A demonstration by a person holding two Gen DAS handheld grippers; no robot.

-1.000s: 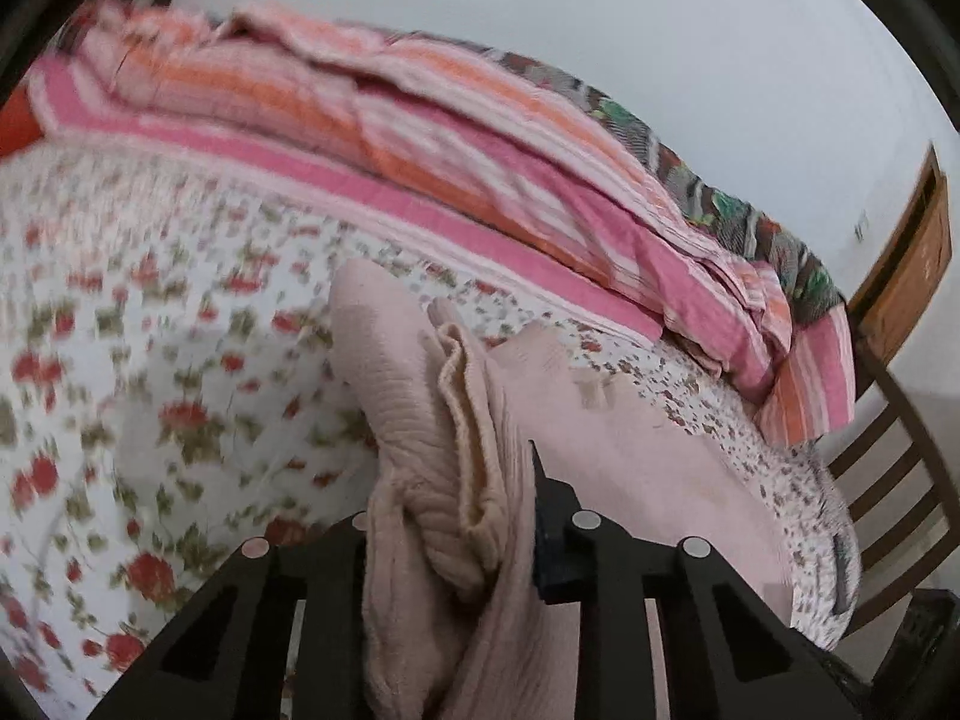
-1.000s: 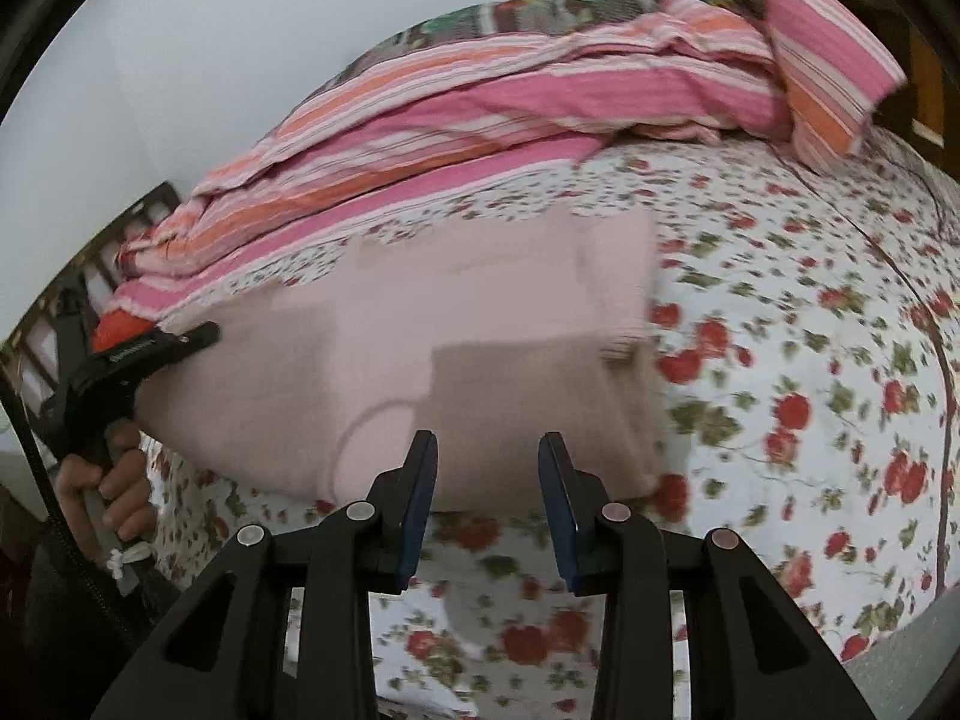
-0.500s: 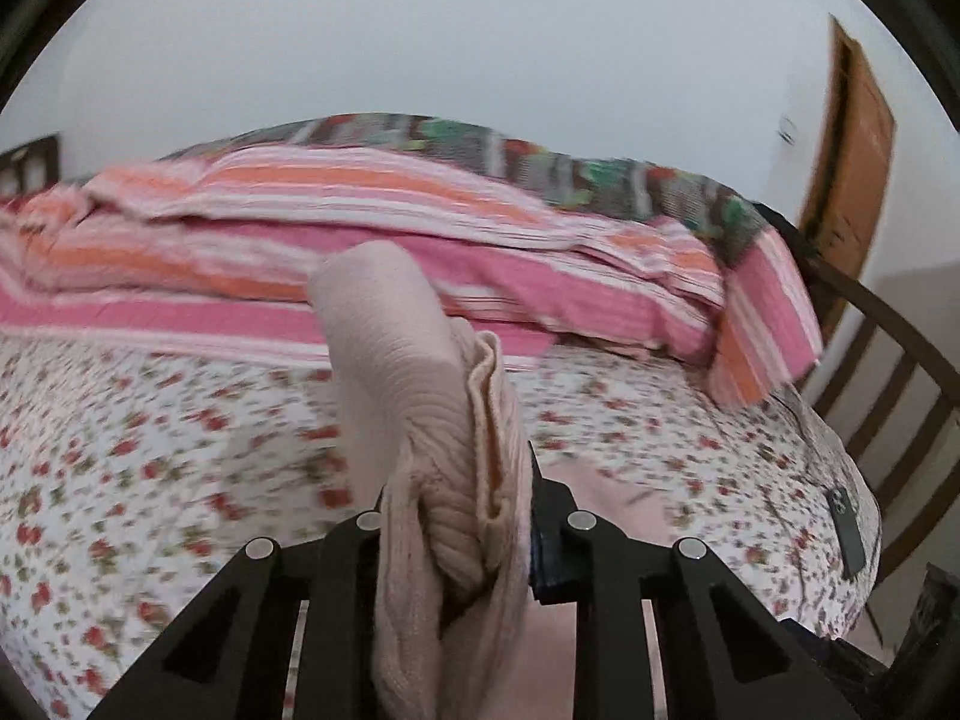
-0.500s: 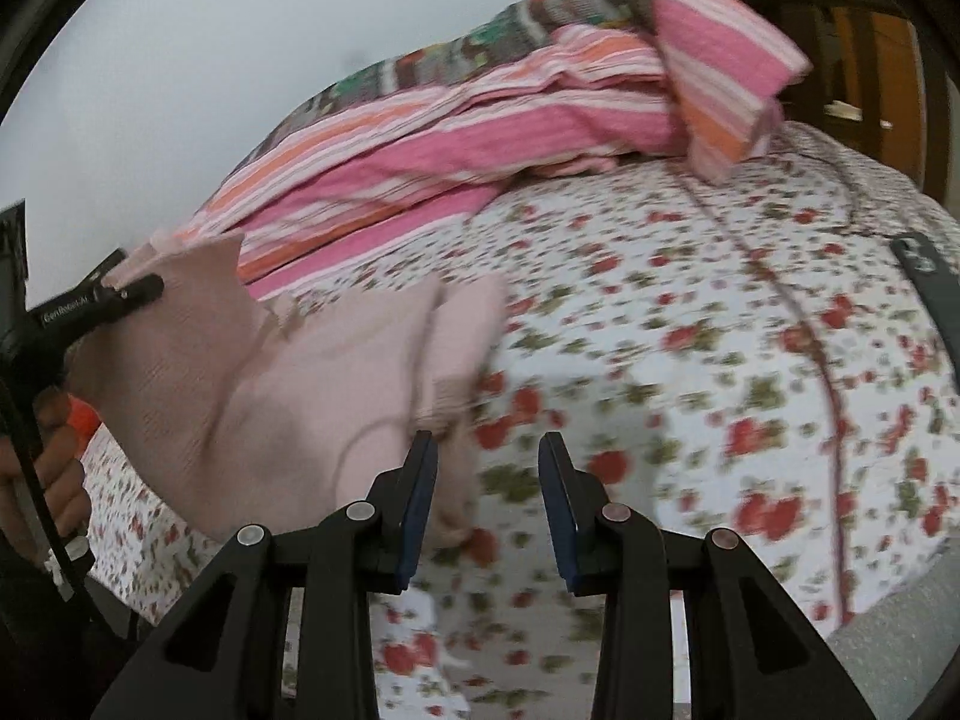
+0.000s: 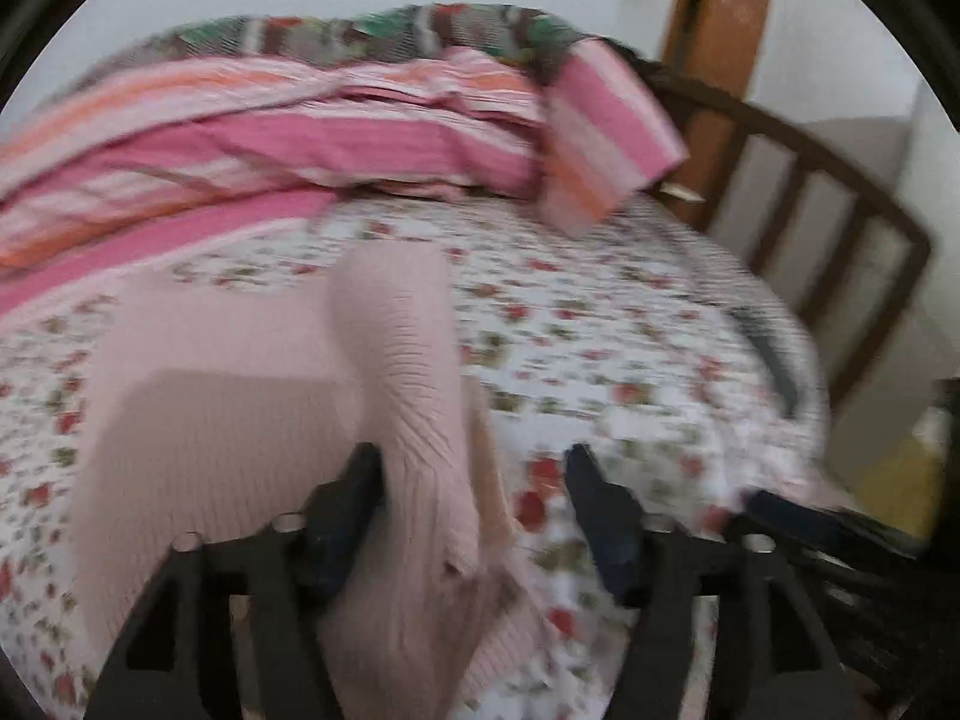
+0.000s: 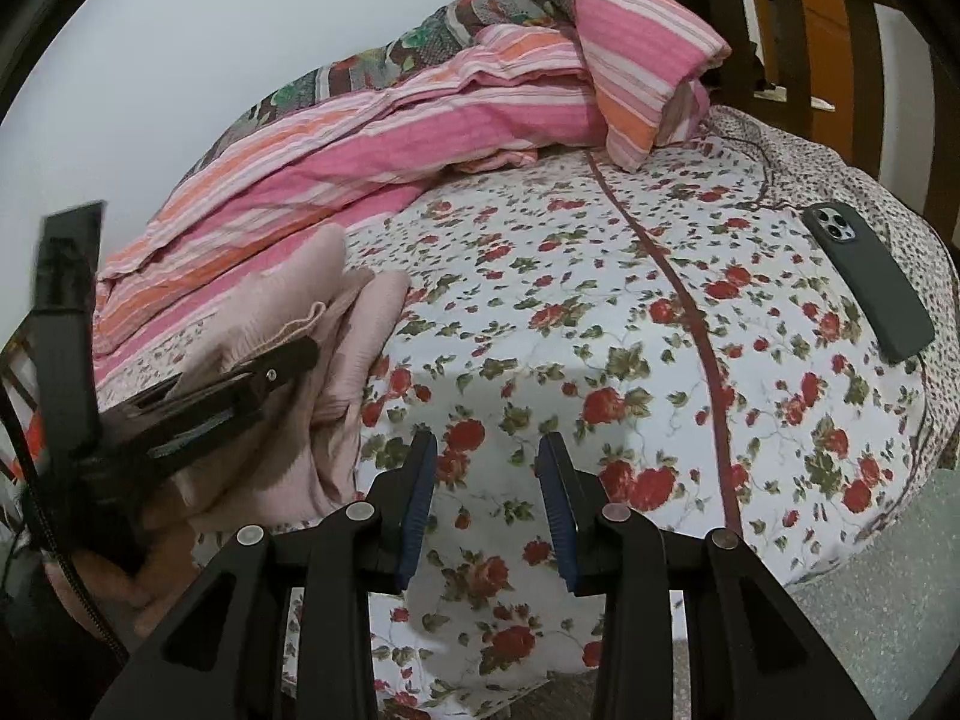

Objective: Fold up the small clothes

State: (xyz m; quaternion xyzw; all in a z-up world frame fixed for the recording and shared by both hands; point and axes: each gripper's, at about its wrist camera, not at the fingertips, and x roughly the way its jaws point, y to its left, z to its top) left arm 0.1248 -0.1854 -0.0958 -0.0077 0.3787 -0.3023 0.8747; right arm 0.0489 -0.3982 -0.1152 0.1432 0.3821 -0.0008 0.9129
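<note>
Two grippers work over the floral bedsheet (image 6: 600, 312): the left gripper (image 5: 474, 498) is opening to drop the pale pink ribbed knit garment (image 5: 240, 420) folded, the right gripper (image 6: 486, 480) hovering parted, empty.

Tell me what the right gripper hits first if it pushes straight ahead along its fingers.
Probably the floral bedsheet: the right gripper, open and empty, points down at bare sheet. The pink sweater lies off to its left, though depth is uncertain.
</note>
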